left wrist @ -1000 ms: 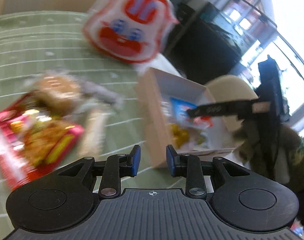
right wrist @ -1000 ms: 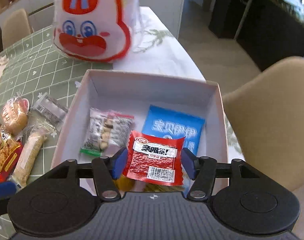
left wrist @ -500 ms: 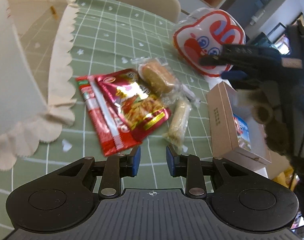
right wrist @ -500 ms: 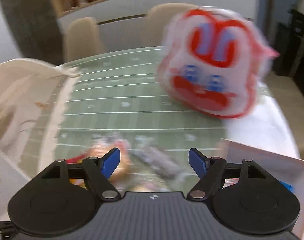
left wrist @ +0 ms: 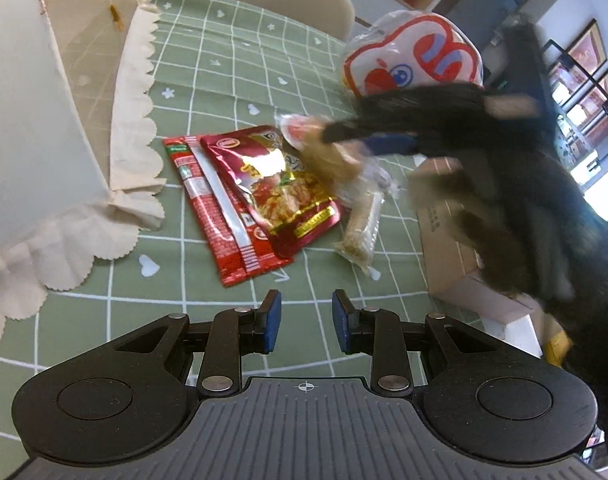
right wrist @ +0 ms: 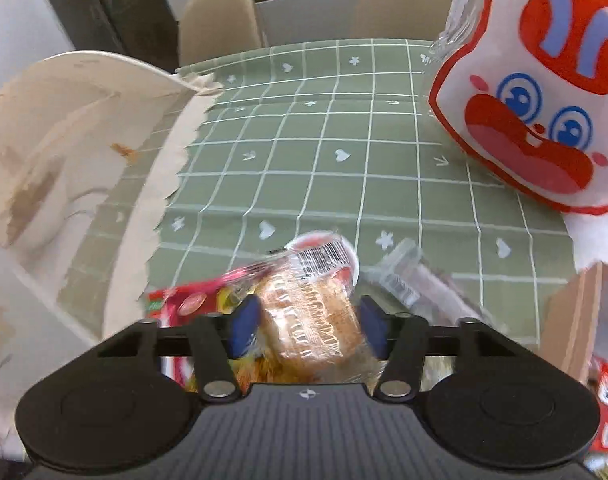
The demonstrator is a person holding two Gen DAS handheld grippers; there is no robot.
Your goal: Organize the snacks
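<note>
Left wrist view: the left hand-held gripper [left wrist: 303,322] hovers level above the green counter [left wrist: 232,60], released, nothing between its blue pads. Ahead lie a red packet [left wrist: 264,200] and a bar [left wrist: 361,230]. The right hand-held gripper [left wrist: 377,142], blurred, reaches in from the right over the bun [left wrist: 323,156]. The box [left wrist: 447,236] stands at the counter's right edge.

Right wrist view: the right hand-held gripper [right wrist: 307,326] tilts down, its pads either side of the bun [right wrist: 309,320]; whether they press it I cannot tell. The rabbit bag [right wrist: 535,120] stands towards the far right corner.
</note>
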